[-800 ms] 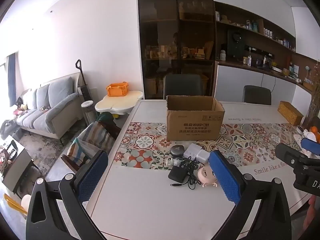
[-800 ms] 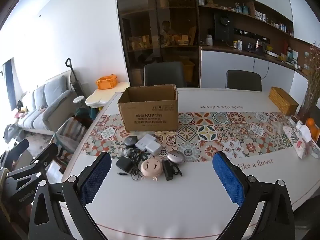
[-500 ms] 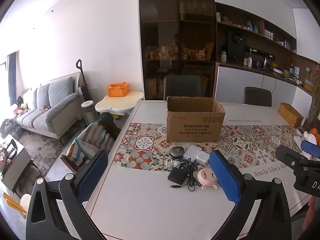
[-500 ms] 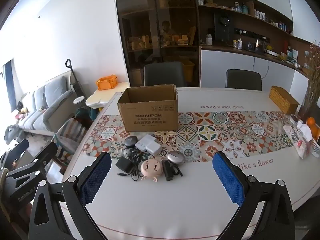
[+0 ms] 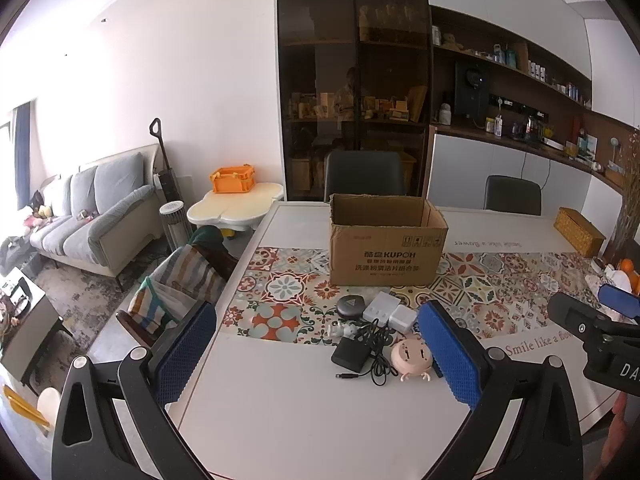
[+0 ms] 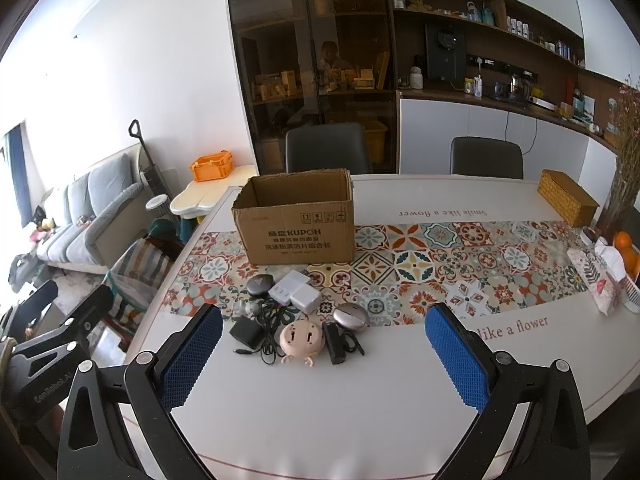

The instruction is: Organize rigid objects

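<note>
An open cardboard box [image 6: 298, 224] stands on the patterned runner; it also shows in the left wrist view [image 5: 386, 246]. In front of it lies a cluster of small items: a pink pig-shaped gadget [image 6: 302, 338], a black adapter with cable [image 6: 246, 332], two white chargers [image 6: 296, 292], a black round disc [image 6: 260, 284], a silver oval case [image 6: 351, 316] and a black bar [image 6: 334, 342]. My right gripper [image 6: 324, 364] is open and empty, above the table's near edge. My left gripper [image 5: 316, 360] is open and empty, to the left of the cluster.
A wicker box [image 6: 566, 198] stands at the table's far right. A tissue pack [image 6: 594, 280] and oranges [image 6: 626, 248] are at the right edge. Two dark chairs [image 6: 326, 148] stand behind the table. A striped chair [image 5: 180, 288] stands at the left.
Both grippers have barely shifted; the view has drifted slightly. Nothing on the table has moved.
</note>
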### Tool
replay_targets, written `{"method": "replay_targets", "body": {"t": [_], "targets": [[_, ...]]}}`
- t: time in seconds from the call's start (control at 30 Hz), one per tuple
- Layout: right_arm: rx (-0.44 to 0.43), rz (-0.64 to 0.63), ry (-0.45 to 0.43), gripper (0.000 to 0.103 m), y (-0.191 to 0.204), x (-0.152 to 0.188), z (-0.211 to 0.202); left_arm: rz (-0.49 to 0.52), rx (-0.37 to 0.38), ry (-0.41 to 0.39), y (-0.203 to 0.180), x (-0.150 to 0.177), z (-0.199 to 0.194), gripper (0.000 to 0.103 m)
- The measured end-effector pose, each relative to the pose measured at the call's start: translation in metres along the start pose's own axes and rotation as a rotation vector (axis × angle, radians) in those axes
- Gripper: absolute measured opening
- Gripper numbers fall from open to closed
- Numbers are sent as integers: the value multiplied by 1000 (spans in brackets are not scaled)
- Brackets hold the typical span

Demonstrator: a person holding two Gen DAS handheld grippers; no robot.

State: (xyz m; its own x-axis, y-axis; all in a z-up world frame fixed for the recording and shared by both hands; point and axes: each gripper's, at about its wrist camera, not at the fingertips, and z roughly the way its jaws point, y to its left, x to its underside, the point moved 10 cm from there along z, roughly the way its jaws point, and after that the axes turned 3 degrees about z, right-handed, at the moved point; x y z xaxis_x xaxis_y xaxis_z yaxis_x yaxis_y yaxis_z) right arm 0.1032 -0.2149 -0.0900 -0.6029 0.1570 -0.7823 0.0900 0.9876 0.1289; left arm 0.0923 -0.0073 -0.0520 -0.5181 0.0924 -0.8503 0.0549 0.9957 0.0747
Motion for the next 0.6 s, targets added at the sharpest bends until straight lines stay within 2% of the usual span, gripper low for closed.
{"method": "replay_targets", "body": {"t": [0.6], "targets": [[-3,6,8,102,-4,0,8,-1,5,-3,1,-4,2,103]]}}
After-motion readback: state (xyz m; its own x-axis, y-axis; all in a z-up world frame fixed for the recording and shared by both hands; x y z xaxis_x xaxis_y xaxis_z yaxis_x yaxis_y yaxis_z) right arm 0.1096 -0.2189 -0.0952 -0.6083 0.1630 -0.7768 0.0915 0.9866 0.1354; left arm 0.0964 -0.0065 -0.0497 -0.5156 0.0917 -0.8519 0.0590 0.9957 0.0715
